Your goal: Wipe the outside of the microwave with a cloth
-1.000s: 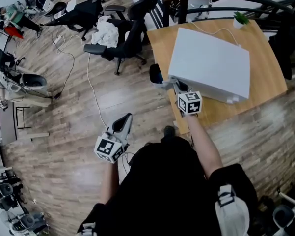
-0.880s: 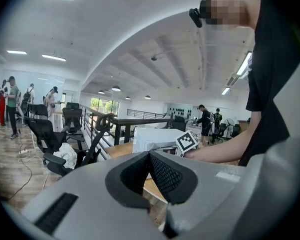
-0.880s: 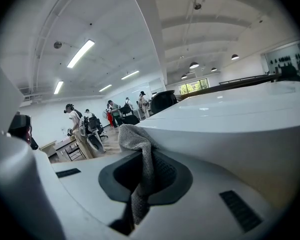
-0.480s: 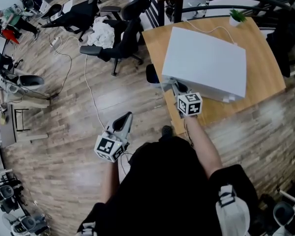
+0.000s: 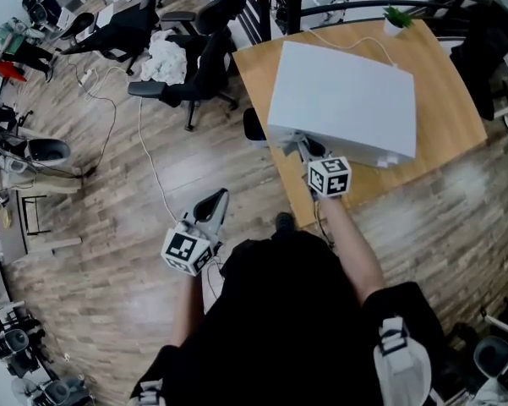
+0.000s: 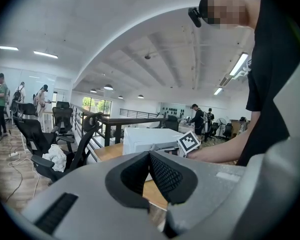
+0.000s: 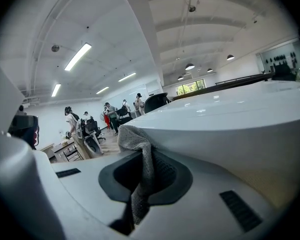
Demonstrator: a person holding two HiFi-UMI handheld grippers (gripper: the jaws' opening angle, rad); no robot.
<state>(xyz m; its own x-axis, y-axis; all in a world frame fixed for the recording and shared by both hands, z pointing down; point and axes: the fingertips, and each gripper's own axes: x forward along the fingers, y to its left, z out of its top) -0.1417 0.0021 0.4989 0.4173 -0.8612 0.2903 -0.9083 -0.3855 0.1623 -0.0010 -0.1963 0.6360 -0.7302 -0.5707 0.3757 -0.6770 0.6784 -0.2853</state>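
right gripper [image 5: 303, 147] clamped on cloth [image 7: 140, 151] | cloth touching near-left edge of microwave [image 5: 342, 100] on table [image 5: 456, 134] | unwiped casing stretches ahead-right of jaws | left gripper [image 5: 216, 203] pinched together, empty, well apart

Light wooden table [image 5: 456, 125] at far right, standing on a wood-plank floor [image 5: 110, 227]. On top: white microwave [image 5: 342, 100] covering most of the surface, set toward the near left edge; small potted plant [image 5: 396, 19] at the far right corner; thin white cord [image 5: 346, 41] trailing over the bare far strip toward the plant. On the floor, left of the table: black office chairs [image 5: 194, 74] by the far left corner, and a pale cable [image 5: 148, 155] snaking nearward from them.
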